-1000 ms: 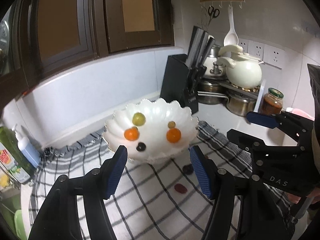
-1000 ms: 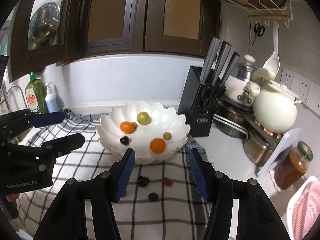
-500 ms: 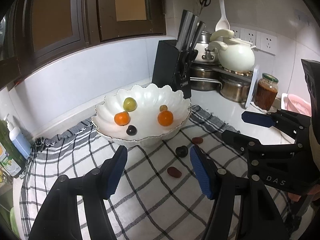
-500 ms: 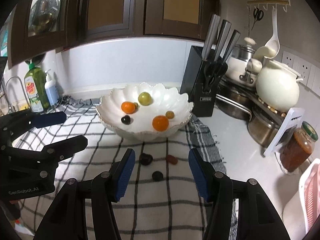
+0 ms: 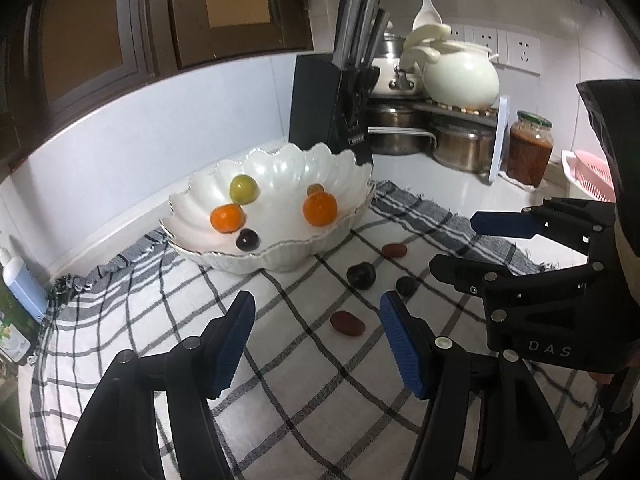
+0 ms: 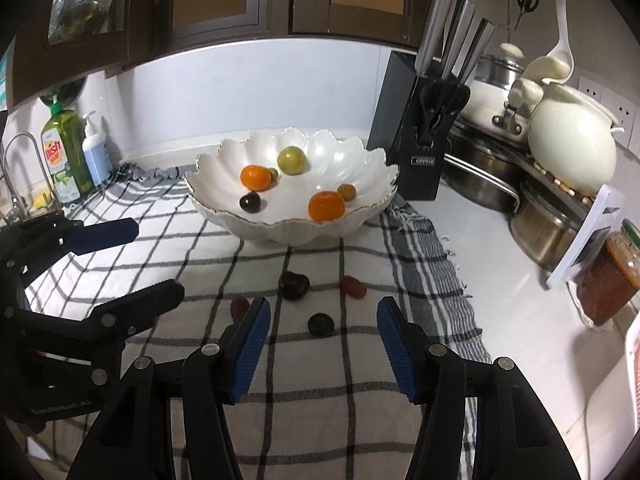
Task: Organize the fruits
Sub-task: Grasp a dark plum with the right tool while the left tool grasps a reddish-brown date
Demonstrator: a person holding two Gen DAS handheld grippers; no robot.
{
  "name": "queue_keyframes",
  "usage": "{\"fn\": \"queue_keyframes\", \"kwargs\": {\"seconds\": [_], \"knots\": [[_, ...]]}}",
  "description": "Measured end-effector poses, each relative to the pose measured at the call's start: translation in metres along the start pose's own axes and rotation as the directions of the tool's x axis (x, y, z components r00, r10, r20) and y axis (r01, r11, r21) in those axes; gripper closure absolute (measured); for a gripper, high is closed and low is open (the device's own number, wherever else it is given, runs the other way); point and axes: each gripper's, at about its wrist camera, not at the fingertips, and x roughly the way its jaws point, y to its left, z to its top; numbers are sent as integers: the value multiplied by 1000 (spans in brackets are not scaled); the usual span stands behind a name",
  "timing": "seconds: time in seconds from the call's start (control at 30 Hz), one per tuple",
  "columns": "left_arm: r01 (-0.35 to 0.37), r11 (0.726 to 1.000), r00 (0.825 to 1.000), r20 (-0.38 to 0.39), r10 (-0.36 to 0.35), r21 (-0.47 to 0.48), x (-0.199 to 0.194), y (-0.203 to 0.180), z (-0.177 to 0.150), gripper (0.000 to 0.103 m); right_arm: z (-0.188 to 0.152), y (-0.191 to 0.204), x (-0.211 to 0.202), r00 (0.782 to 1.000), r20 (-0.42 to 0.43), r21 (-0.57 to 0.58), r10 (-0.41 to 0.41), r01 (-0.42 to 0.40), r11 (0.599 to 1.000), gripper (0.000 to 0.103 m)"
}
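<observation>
A white scalloped bowl holds two oranges, a green fruit, a dark grape and small yellowish fruits. On the checked cloth in front of it lie several loose fruits: a dark plum, a small dark berry, and two red dates. My left gripper hangs open above the cloth with the near date just ahead of its fingers. My right gripper is open too, the dark berry between its tips and a little beyond.
A black knife block stands right of the bowl. Steel pots, a white kettle and a jar of red sauce crowd the right corner. Soap bottles and a tap stand at left. A pink basket sits at far right.
Both grippers have sunk toward the cloth, so the bowl and loose fruits sit higher and larger in view. Neither jaw opening has changed.
</observation>
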Motion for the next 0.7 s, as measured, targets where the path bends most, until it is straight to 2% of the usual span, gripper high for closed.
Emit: {"fn": "queue_keyframes", "kwargs": {"seconds": [0.6,0.7], "knots": [[95,995,987,-131,-89,37,54,-9,-13,45,-8,-7,50,994,-102,32,30,-27,999,47],[101,994,985,-143,-94,43,61,-11,-15,46,-9,-8,55,993,-114,31,34,-31,999,52]]}}
